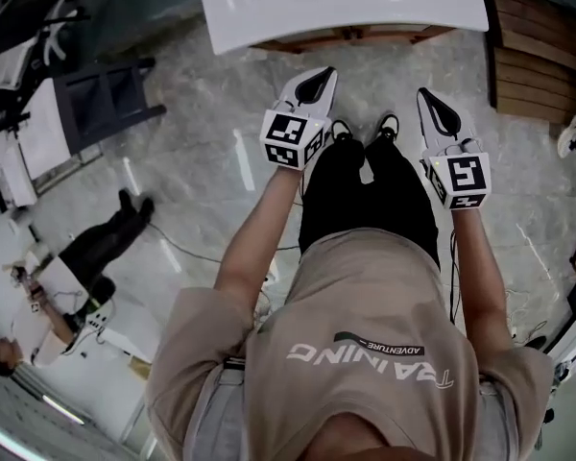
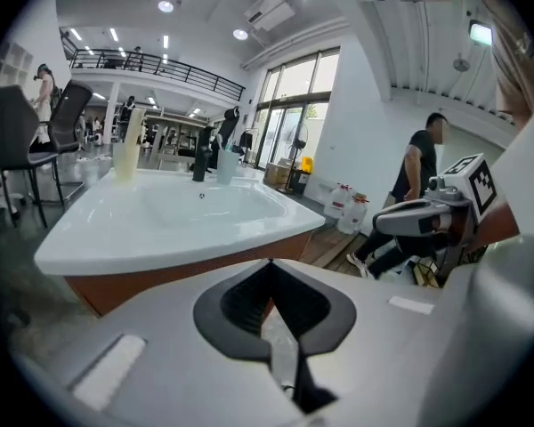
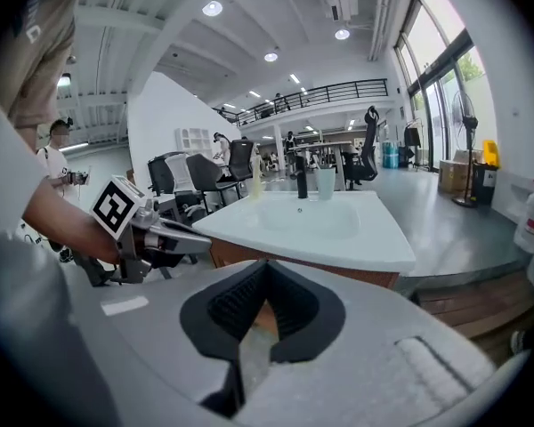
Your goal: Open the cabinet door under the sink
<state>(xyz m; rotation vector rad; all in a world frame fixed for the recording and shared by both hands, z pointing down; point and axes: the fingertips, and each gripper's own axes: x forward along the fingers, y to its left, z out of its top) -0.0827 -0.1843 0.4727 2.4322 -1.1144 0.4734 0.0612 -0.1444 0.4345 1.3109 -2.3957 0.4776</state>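
The white sink top [image 1: 341, 3] lies at the top of the head view, and a thin strip of the brown wooden cabinet [image 1: 350, 35] shows under its front edge. Both grippers hang side by side in front of it, apart from it. My left gripper [image 1: 317, 80] is shut, nothing between its jaws. My right gripper [image 1: 432, 102] is also shut and empty. In the left gripper view the jaw tips [image 2: 269, 265] point at the cabinet [image 2: 187, 274] below the sink [image 2: 178, 216]. In the right gripper view the jaw tips [image 3: 265, 265] face the cabinet [image 3: 249, 258]. The door front is mostly hidden.
A dark faucet [image 2: 200, 163] and cups stand at the sink's back. Wooden pallets [image 1: 533, 56] lie right of the sink. A dark chair [image 1: 106, 99] and desks are at left, with a person [image 1: 86, 257] on that side. Another person [image 2: 418, 181] stands near water bottles [image 2: 347, 212].
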